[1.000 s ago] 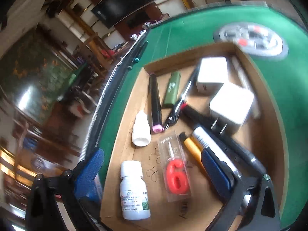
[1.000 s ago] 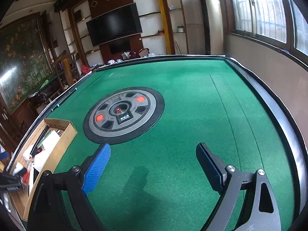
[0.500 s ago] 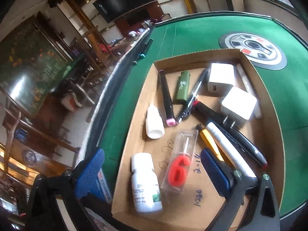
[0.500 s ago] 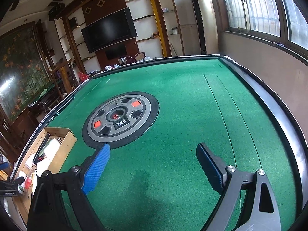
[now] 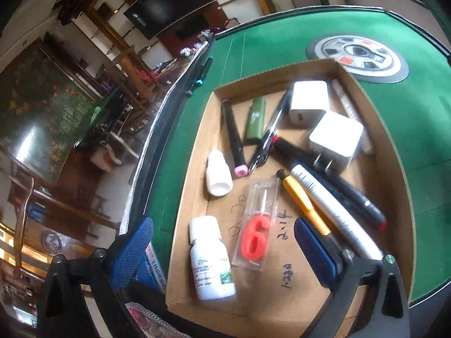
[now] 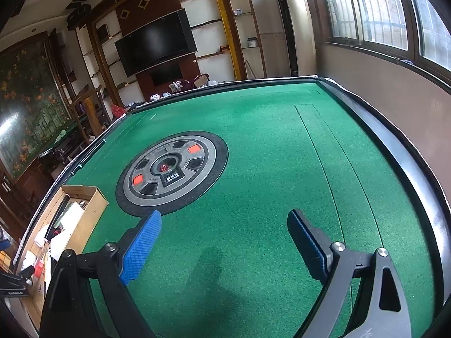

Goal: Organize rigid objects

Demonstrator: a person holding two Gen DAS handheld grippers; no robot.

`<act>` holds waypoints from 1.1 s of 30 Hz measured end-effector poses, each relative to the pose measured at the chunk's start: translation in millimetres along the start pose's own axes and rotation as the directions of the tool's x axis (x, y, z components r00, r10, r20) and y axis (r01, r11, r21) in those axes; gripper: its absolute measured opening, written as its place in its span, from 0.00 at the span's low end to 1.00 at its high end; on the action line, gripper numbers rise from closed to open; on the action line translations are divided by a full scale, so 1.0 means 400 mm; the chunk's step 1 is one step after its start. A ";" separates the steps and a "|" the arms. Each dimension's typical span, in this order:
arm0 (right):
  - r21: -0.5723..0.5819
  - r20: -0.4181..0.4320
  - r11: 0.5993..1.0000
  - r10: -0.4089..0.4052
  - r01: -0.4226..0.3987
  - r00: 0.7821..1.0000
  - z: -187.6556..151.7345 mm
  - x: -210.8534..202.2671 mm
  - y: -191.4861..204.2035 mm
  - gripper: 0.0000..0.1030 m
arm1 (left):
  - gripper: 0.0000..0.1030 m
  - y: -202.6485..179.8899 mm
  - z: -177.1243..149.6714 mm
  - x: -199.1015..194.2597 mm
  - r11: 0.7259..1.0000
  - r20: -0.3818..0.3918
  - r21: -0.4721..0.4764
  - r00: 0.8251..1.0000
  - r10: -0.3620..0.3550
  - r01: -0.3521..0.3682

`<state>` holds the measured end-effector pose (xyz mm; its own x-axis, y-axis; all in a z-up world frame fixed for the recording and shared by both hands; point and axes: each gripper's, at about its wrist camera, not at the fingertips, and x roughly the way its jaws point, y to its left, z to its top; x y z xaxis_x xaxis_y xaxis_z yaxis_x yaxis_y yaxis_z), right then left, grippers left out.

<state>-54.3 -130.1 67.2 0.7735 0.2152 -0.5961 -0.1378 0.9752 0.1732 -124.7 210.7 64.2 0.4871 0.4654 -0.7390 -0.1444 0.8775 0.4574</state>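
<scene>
A shallow cardboard tray [image 5: 394, 174] lies on the green table at its left edge. It holds a white pill bottle [image 5: 210, 262], a red "6" candle in a clear pack [image 5: 255, 242], a small white dropper bottle [image 5: 218, 177], a green lighter [image 5: 255, 121], two white chargers [image 5: 335, 138], and several pens and markers [image 5: 332, 208]. My left gripper [image 5: 222, 250] is open and empty above the tray's near end, over the pill bottle and candle. My right gripper [image 6: 224, 245] is open and empty above bare green felt; the tray [image 6: 84, 219] shows at its far left.
A round grey control panel [image 6: 172, 169] with red buttons sits in the table's middle, just beyond the tray [image 5: 358, 53]. A raised black rim [image 6: 408, 152] bounds the table. Beyond its left edge are wooden furniture and floor [image 5: 93, 146].
The left gripper has drawn back and up from the tray, so more of the tray and table shows. The right gripper has risen slightly. Both stay open.
</scene>
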 end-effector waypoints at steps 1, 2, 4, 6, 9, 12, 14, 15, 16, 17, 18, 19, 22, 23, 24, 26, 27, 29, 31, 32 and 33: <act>-0.001 -0.003 1.000 -0.001 0.001 1.000 -0.001 0.001 0.000 0.88 | 0.99 -0.015 0.001 -0.002 1.000 0.005 0.020 1.000 -0.017 0.017; -0.002 -0.004 1.000 -0.002 0.002 1.000 -0.002 0.002 0.001 0.88 | 0.99 -0.035 -0.004 0.000 0.998 0.004 0.038 0.999 -0.045 0.045; 0.000 -0.001 1.000 -0.007 0.007 1.000 -0.003 0.001 -0.001 0.88 | 0.99 -0.059 0.000 0.010 0.994 -0.003 0.071 0.996 -0.088 0.088; 0.003 0.001 1.000 -0.014 0.014 1.000 -0.004 0.001 -0.004 0.88 | 0.99 -0.074 0.006 0.009 0.995 0.015 0.089 0.998 -0.054 0.053; 0.014 -0.004 1.000 -0.011 0.011 1.000 -0.007 0.001 -0.008 0.88 | 0.99 -0.070 0.021 0.039 0.996 -0.038 0.093 0.999 0.000 0.003; 0.019 -0.002 1.000 -0.005 0.005 1.000 -0.007 -0.002 -0.010 0.88 | 0.99 -0.055 0.007 0.074 0.991 -0.085 0.126 0.995 0.056 -0.045; 0.018 -0.002 1.000 -0.002 0.002 1.000 -0.007 -0.005 -0.010 0.88 | 0.99 -0.035 -0.005 0.065 0.995 -0.088 0.101 0.996 0.024 -0.015; 0.016 -0.002 1.000 -0.002 0.002 1.000 -0.008 -0.005 -0.008 0.88 | 0.99 -0.021 -0.014 0.047 0.997 -0.075 0.072 0.997 -0.004 0.009; 0.017 -0.002 1.000 -0.003 0.003 1.000 -0.007 -0.005 -0.009 0.88 | 0.99 -0.001 -0.012 0.041 0.999 -0.066 0.043 0.998 -0.024 0.027; 0.018 -0.002 1.000 -0.004 0.004 1.000 -0.008 -0.005 -0.008 0.88 | 0.99 0.018 -0.009 0.029 0.999 -0.052 0.010 0.998 -0.040 0.040; 0.020 -0.004 1.000 -0.004 0.004 1.000 -0.008 -0.005 -0.008 0.88 | 0.99 0.030 -0.010 0.025 0.999 -0.039 -0.016 0.998 -0.045 0.045; 0.020 -0.007 1.000 -0.004 0.004 1.000 -0.008 -0.004 -0.007 0.88 | 0.99 0.047 -0.011 0.023 0.998 -0.031 -0.042 0.999 -0.040 0.038; 0.027 -0.010 1.000 -0.009 0.010 1.000 -0.009 -0.002 -0.010 0.88 | 0.99 0.085 -0.014 0.039 0.994 -0.042 -0.112 0.999 0.001 -0.006; 0.028 -0.010 1.000 -0.011 0.012 1.000 -0.010 -0.003 -0.009 0.88 | 0.99 0.095 -0.013 0.057 0.992 -0.062 -0.128 0.998 0.015 -0.022; 0.027 -0.009 1.000 -0.014 0.015 1.000 -0.010 -0.003 -0.008 0.88 | 0.99 0.093 -0.011 0.078 0.990 -0.078 -0.137 0.997 0.020 -0.030; 0.027 -0.010 0.999 -0.020 0.020 1.000 -0.012 -0.002 -0.008 0.88 | 0.99 0.098 -0.020 0.121 0.988 -0.117 -0.156 0.993 -0.014 -0.005; 0.025 -0.010 0.999 -0.023 0.024 1.000 -0.013 -0.002 -0.007 0.88 | 0.99 0.091 -0.026 0.134 0.985 -0.142 -0.168 0.988 -0.056 0.032; 0.024 -0.011 0.999 -0.029 0.030 1.000 -0.015 -0.002 -0.011 0.88 | 0.99 0.078 -0.033 0.140 0.969 -0.154 -0.197 0.971 -0.184 0.152; 0.022 -0.017 0.999 -0.032 0.033 0.999 -0.017 0.000 -0.012 0.88 | 0.99 0.071 -0.040 0.128 0.964 -0.147 -0.192 0.965 -0.216 0.186; 0.019 -0.022 0.999 -0.034 0.034 0.999 -0.018 0.002 -0.010 0.88 | 0.99 0.073 -0.039 0.109 0.967 -0.122 -0.190 0.973 -0.194 0.169; 0.013 -0.027 0.999 -0.037 0.037 0.999 -0.019 0.006 -0.008 0.88 | 0.99 0.077 -0.037 0.089 0.967 -0.089 -0.192 0.979 -0.185 0.165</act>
<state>-56.4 -132.5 59.3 0.7609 0.1806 -0.6232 -0.1008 0.9817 0.1615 -124.4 255.9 44.8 0.4264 0.3036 -0.8520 -0.2250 0.9480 0.2252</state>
